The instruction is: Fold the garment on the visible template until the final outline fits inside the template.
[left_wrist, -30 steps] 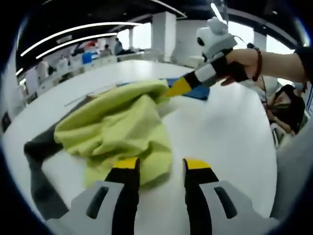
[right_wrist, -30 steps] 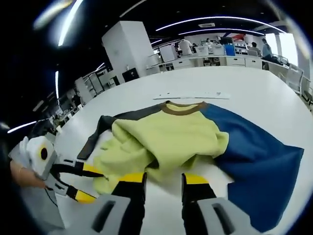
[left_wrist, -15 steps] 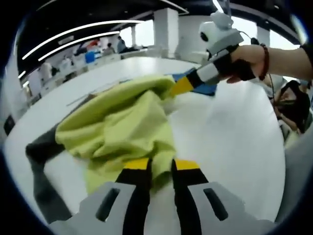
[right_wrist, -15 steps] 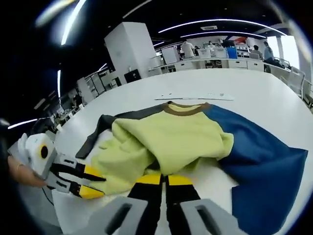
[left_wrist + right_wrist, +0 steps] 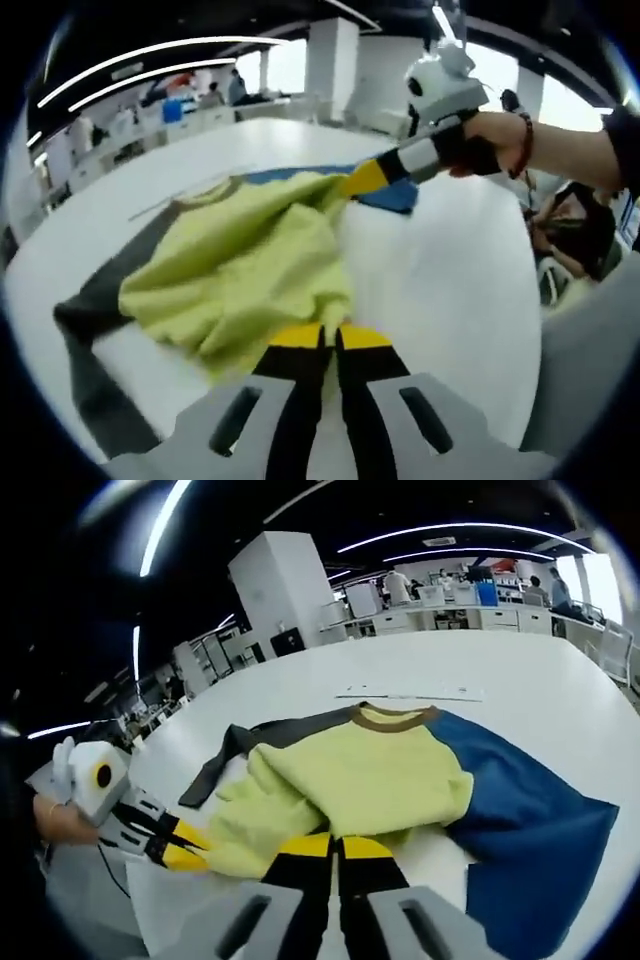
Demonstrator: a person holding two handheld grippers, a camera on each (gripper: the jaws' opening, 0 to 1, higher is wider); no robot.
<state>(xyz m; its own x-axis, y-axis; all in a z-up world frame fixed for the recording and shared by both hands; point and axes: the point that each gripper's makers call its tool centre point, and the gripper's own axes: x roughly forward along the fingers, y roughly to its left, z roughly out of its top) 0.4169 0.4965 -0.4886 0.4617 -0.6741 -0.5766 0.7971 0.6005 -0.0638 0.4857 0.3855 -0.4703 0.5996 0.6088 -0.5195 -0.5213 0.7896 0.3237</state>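
A garment [image 5: 250,260] with a yellow-green body, a dark grey sleeve [image 5: 90,300] and a blue sleeve [image 5: 385,195] lies bunched on the white table [image 5: 450,280]. My left gripper [image 5: 330,335] is shut on the yellow hem nearest it. In the left gripper view the right gripper [image 5: 358,180], held by a hand, pinches the far yellow edge. In the right gripper view the garment [image 5: 370,770] shows a brown collar [image 5: 390,717] and a wide blue sleeve [image 5: 520,820]. My right gripper [image 5: 335,845] is shut on the yellow edge. The left gripper [image 5: 190,855] grips the hem at left.
A thin white strip [image 5: 410,693] lies on the table [image 5: 540,660] beyond the collar. Desks and people fill the far room. A seated person [image 5: 575,220] is close to the table's right side in the left gripper view.
Both grippers stood open a second ago and have shut on the yellow fabric. The yellow body now spreads flatter and wider between them.
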